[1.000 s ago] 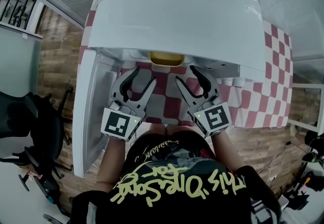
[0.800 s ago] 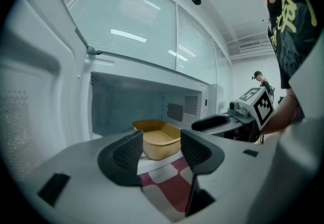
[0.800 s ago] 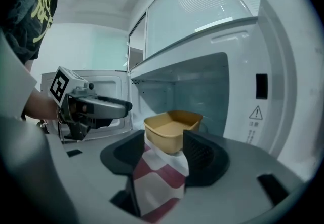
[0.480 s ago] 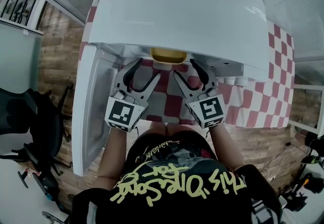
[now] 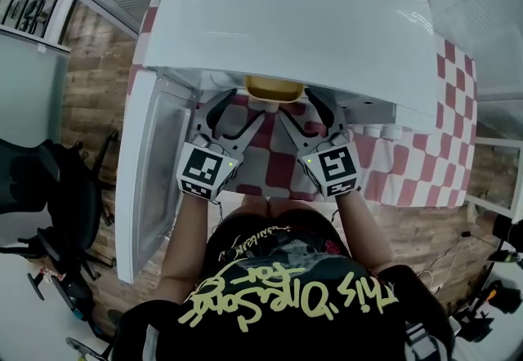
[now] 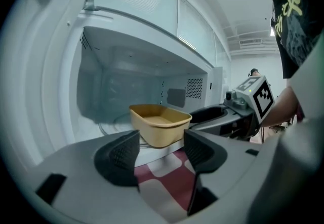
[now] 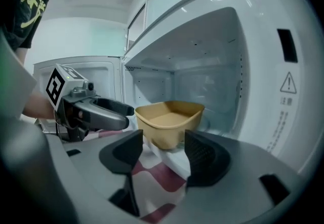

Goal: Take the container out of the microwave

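The left gripper [image 6: 161, 143] and the right gripper [image 7: 161, 152] both have their jaws spread wide. The jaws have just been opening, and nothing lies between either pair. Only the red and white checked cloth [image 5: 276, 165] shows below them and through the gaps. Just ahead of both sets of tips, untouched, the yellow container [image 6: 161, 122] sits near the mouth of the microwave [image 5: 286, 24]. The 2 grippers point at it side by side, each a little to its own side of it. The door [image 5: 151, 180] hangs open on the left gripper's outer side. Behind the container is the white back wall. The task looks barely begun: the door is open and the reach nearly made, but gripping, drawing out and setting down remain.
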A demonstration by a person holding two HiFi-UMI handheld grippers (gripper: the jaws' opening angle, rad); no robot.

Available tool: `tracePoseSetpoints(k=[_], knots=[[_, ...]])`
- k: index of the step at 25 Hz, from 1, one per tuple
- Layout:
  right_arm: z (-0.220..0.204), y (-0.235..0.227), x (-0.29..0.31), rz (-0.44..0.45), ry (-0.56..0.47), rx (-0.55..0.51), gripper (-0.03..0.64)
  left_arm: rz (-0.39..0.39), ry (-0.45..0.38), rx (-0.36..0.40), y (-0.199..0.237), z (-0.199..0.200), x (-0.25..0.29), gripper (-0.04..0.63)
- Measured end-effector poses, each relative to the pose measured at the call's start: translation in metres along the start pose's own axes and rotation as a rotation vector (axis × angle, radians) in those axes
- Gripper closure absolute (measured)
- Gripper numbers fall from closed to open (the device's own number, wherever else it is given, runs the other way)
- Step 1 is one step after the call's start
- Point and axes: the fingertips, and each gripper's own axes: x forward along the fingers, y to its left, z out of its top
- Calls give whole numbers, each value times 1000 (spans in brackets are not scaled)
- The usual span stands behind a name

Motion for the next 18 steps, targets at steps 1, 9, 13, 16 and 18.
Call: tracePoseSetpoints(k=[1, 9, 13, 16, 18], knots=[[-3, 1, 1, 1, 12, -2, 373, -1, 4, 2, 1, -1, 2, 333], [-5, 0, 9, -5, 8, 12, 373, -16, 35, 12, 5, -9, 16, 330], [-6, 0, 12, -8, 15, 23, 373, -22, 45, 12, 4, -11, 23, 325], [-8, -1, 14, -11, 26, 20, 373, -25, 56, 16, 5, -12, 27, 325], [-8, -1, 16, -10, 28, 21, 373, -25, 59, 16, 4, -11, 30, 325]])
